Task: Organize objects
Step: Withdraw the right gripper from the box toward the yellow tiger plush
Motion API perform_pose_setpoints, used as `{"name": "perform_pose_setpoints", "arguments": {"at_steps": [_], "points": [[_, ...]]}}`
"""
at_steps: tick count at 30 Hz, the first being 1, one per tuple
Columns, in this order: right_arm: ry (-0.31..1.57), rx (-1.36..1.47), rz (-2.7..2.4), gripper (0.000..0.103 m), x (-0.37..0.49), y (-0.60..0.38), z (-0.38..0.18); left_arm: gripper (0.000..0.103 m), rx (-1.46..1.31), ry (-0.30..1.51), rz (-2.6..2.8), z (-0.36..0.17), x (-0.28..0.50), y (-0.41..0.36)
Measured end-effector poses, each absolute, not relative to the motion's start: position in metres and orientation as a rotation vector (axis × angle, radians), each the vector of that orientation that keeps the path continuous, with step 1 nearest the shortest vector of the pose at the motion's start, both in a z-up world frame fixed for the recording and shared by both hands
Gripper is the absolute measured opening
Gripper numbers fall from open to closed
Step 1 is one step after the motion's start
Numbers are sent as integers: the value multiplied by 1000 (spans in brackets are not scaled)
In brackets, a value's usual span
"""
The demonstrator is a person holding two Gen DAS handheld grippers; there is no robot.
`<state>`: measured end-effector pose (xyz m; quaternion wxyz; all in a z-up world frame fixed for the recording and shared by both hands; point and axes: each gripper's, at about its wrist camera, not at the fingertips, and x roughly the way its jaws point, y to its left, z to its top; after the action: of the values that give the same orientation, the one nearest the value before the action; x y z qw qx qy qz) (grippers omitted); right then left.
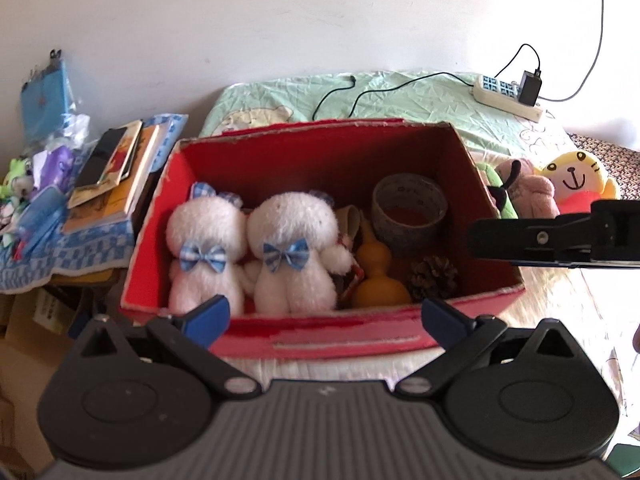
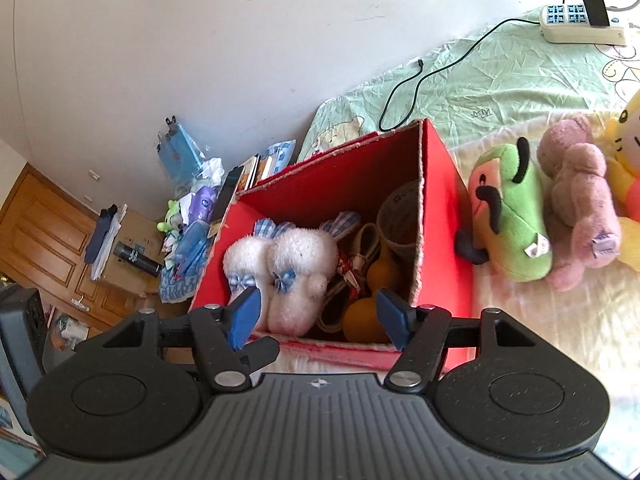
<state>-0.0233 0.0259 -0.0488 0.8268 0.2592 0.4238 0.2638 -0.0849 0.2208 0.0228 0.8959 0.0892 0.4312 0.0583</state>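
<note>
A red cardboard box [image 1: 344,338] [image 2: 444,184] stands on the bed. Inside lie two white plush bears with blue bows [image 1: 252,252] [image 2: 280,264], an orange gourd [image 1: 376,276] [image 2: 360,316], a pine cone [image 1: 434,278] and a roll of tape [image 1: 408,208] [image 2: 400,216]. Right of the box lie a green plush [image 2: 508,216] [image 1: 498,192], a pink plush [image 2: 580,204] [image 1: 528,188] and a yellow plush [image 1: 576,176] [image 2: 628,160]. My left gripper [image 1: 324,316] hangs open at the box's near wall, nothing between its fingers. My right gripper [image 2: 318,318] is open above the near rim, holding nothing; it shows from the side in the left wrist view [image 1: 560,236].
A power strip [image 1: 508,94] [image 2: 580,24] with a black charger and cables lies on the green sheet [image 1: 400,100] behind the box. Left of the bed, a cluttered stand holds books [image 1: 112,172], a blue cloth and small toys [image 2: 188,216]. A wooden cabinet [image 2: 44,232] stands far left.
</note>
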Motion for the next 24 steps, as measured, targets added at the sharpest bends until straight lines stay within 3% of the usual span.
{"name": "perform_pose_setpoints", "arguments": {"at_steps": [24], "points": [[1084, 537, 562, 67, -60, -14, -88, 101, 179, 1083, 117, -49, -106, 157]]}}
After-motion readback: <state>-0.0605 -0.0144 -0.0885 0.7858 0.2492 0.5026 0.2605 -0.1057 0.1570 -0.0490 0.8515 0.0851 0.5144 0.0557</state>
